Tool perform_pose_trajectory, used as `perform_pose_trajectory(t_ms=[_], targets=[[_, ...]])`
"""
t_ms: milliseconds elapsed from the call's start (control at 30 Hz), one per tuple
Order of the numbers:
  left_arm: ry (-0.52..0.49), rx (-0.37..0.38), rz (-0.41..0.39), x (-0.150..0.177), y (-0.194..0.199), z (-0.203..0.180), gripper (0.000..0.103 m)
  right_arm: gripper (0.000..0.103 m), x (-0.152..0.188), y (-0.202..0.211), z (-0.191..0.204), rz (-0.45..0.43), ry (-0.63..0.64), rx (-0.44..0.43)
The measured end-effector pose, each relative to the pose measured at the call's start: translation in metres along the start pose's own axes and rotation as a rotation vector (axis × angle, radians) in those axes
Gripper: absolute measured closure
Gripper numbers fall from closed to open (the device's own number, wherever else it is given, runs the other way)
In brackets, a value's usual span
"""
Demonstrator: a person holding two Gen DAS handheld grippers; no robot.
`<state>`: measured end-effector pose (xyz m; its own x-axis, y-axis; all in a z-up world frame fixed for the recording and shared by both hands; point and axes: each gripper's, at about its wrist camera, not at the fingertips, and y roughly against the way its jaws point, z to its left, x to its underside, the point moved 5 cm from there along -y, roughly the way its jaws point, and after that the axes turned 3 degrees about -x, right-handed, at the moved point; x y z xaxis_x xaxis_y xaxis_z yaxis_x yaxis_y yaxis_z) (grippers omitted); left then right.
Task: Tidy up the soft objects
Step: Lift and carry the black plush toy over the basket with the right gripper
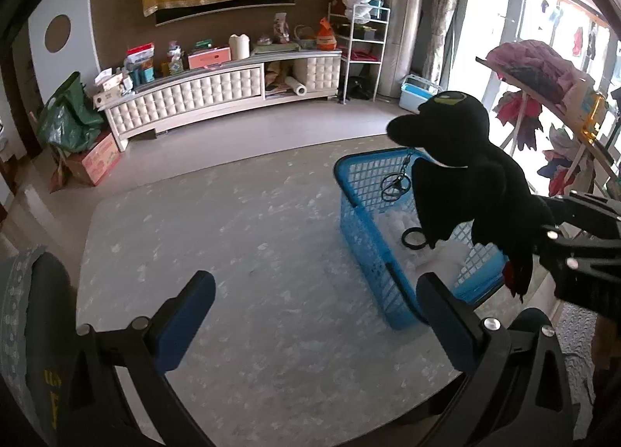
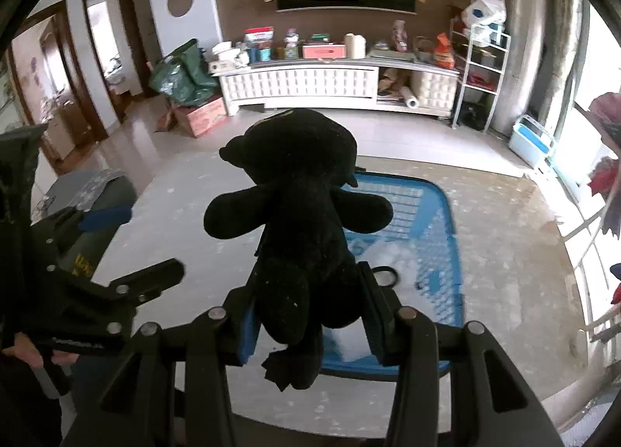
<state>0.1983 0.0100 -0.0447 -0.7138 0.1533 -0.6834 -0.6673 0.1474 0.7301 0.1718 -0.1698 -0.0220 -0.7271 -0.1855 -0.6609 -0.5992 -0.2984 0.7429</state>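
Observation:
My right gripper (image 2: 310, 322) is shut on the lower body of a black plush toy (image 2: 299, 221), which hangs upright over the near end of a blue mesh basket (image 2: 446, 214). In the left wrist view the plush toy (image 1: 465, 183) hovers above the basket (image 1: 361, 221) at the right, with the right gripper (image 1: 551, 249) gripping it from the side. A keyring (image 1: 396, 183) dangles from the toy. Something white and soft (image 1: 438, 256) and a black ring (image 1: 414, 238) lie in the basket. My left gripper (image 1: 314, 311) is open and holds nothing, left of the basket.
The basket stands on a grey marbled table (image 1: 233, 233). A grey dotted stool or bin (image 1: 23, 311) is at the table's left edge. Behind are a white TV cabinet (image 1: 186, 97), a green bag (image 1: 66, 117) and a clothes rack (image 1: 543, 78) at the right.

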Motion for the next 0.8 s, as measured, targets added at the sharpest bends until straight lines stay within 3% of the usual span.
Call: perform_pose_trajectory(t_ms=[500, 700, 800], targets=[[-0.017, 0.041, 0.047, -0.016, -0.047, -0.009, 0.0, 0.062, -0.001, -0.018, -0.038, 0.016, -0.087, 0.1], [-0.024, 0.043, 0.079, -0.012, -0.065, -0.012, 0.0, 0.065, 0.009, -0.05, -0.044, 0.075, -0.108, 0.074], [-0.009, 0.046, 0.089, -0.012, -0.072, -0.007, 0.0, 0.065, 0.005, -0.051, -0.045, 0.056, -0.117, 0.076]])
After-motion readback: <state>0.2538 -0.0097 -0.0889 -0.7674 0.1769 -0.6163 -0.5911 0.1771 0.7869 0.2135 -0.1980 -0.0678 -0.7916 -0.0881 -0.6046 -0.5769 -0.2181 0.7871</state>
